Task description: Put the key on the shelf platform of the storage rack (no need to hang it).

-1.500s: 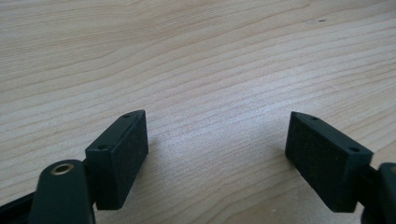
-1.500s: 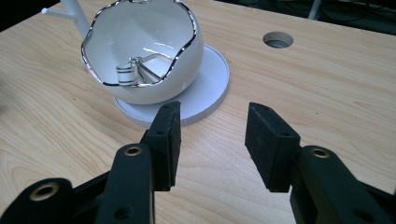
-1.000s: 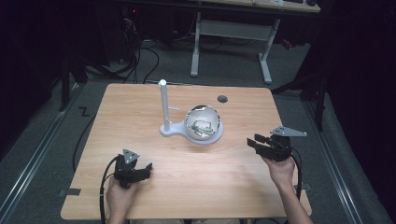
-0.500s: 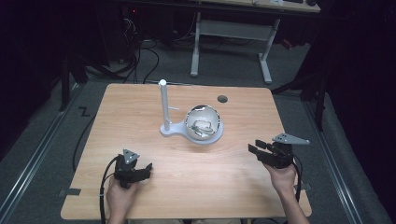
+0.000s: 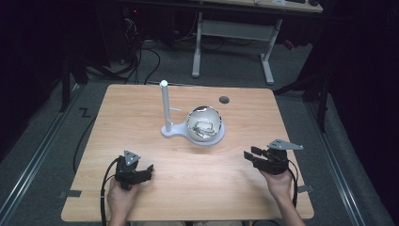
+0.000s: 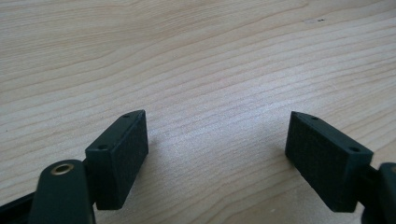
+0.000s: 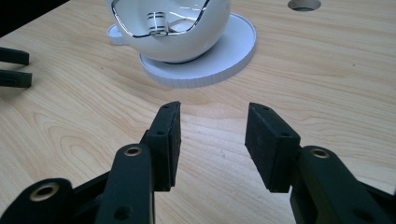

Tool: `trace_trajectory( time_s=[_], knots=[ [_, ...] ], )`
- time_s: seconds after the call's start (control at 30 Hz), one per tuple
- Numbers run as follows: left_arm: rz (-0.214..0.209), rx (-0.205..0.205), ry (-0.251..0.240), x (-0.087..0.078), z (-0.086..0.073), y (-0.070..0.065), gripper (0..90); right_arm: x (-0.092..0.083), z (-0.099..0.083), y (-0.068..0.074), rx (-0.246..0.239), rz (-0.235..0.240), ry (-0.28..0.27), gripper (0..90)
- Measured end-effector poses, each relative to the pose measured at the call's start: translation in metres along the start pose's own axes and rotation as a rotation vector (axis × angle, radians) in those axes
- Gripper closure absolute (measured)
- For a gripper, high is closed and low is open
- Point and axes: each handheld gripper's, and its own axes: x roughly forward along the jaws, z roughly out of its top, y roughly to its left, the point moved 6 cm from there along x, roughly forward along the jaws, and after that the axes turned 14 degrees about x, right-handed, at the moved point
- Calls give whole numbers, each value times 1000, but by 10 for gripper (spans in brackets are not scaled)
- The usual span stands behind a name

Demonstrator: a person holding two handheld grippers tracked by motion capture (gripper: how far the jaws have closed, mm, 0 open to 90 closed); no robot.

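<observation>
Left gripper [image 5: 149, 170]: held low over the near left part of the wooden table [image 5: 141, 113], jaws wide apart with bare wood grain between the pads [image 6: 122, 154] in the left gripper view, nothing gripped. Cable trailing back from it toward the near table edge beside the person's left hand [image 5: 121, 197].

Ahead and to the right of that gripper, near mid-table: white stand [image 5: 168, 131] with an upright post [image 5: 164, 106] and a round flat base, resting on the wood. Just right of the post and seated on that base: glossy white bowl-like globe [image 5: 204, 125], open side up, chrome-edged rim, some small shiny part inside. In the right gripper view, same globe [image 7: 177, 32] straight ahead of the jaws on its ribbed white disc [image 7: 219, 60], well apart from the pads, a small banded metal cylinder [image 7: 157, 23] visible inside it.

Beyond the globe, toward the far edge: small round hole [image 5: 224, 100] in the tabletop.

Right gripper [image 5: 251, 155]: held at the near right of the table, pointing left toward the table's middle, grey three-cornered plate on top, jaws parted with bare wood between the pads [image 7: 169, 140], clamped on nothing. Right hand [image 5: 277, 181] behind it, cable running off toward the near right corner.
</observation>
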Motion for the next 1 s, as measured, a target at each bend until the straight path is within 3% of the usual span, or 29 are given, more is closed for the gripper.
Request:
trace_trajectory(
  time_s=[1.0],
  knots=[
    [1,-1,0,0,0,0,216,20,-36,-1,32,11,38,513]
  ],
)
